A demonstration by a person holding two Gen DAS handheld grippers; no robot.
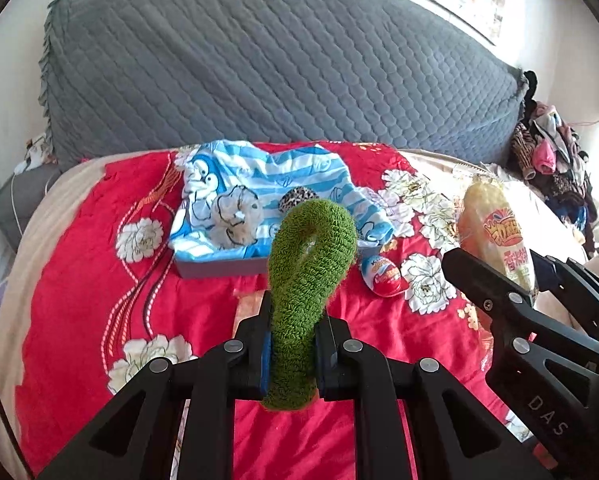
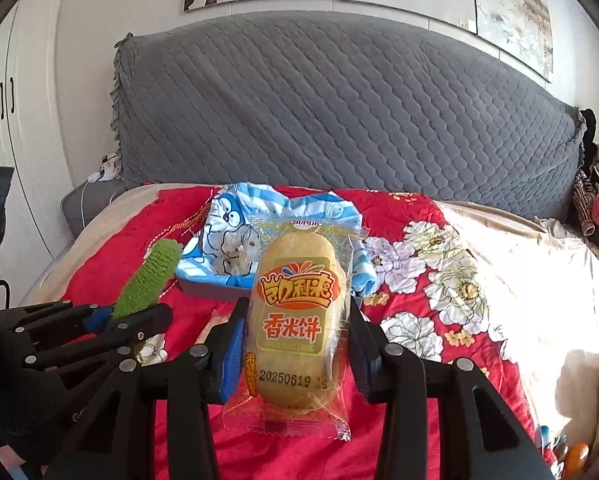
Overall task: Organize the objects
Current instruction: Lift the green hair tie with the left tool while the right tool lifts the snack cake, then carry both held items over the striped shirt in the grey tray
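My left gripper (image 1: 292,322) is shut on a green knitted scrunchie (image 1: 309,264) and holds it up above the red floral bedspread (image 1: 99,280). My right gripper (image 2: 297,312) is shut on a wrapped yellow rice cake (image 2: 293,320), held upright. A grey box (image 1: 219,266) lined with blue cartoon cloth (image 1: 259,184) lies ahead of both grippers; it holds a grey scrunchie (image 1: 235,216) and a leopard-print one (image 1: 295,198). A red and white chocolate egg (image 1: 383,276) lies on the bedspread just right of the box. The right gripper with the rice cake (image 1: 495,232) shows at the right of the left wrist view.
A grey quilted headboard (image 1: 279,68) stands behind the bed. A pile of clothes (image 1: 551,152) lies at the far right. A grey bedside stand with a cable (image 2: 87,204) is at the left, with white wardrobe doors (image 2: 23,120) beyond it.
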